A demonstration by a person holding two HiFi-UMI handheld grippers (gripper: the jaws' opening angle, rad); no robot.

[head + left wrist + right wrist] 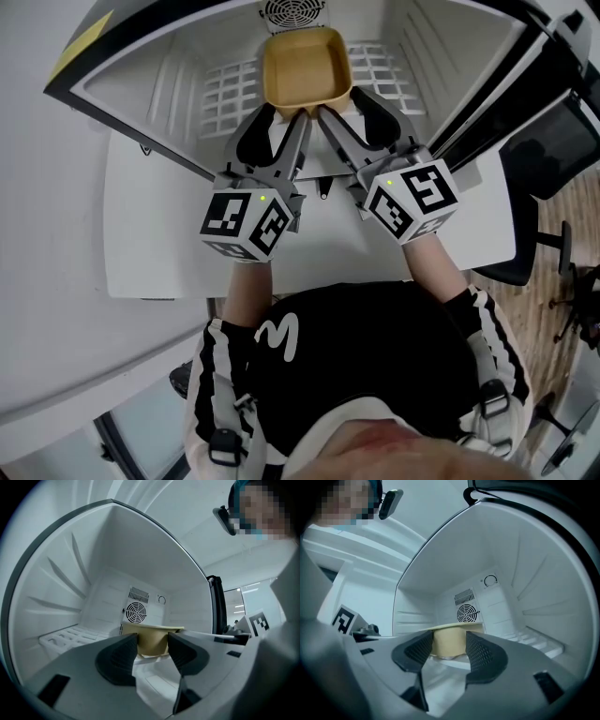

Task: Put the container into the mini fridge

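A tan square container (305,66) sits open side up on the floor of the white mini fridge (159,70), near the back. Both grippers point into the fridge, side by side, at the container's near edge. My left gripper (286,114) is open, and its inner fingertip ends right at the near wall. My right gripper (342,105) is open too and reaches the near right corner. In the left gripper view the container (152,637) shows just past the left gripper (153,648). The right gripper view shows the container (449,639) likewise beyond the right gripper (449,649).
The fridge's fan grille (293,11) is on the back wall behind the container. White wire shelving (225,94) lines the inside. The fridge door (511,84) stands open at the right. The fridge rests on a white table (159,234). A black office chair (553,159) stands at the right.
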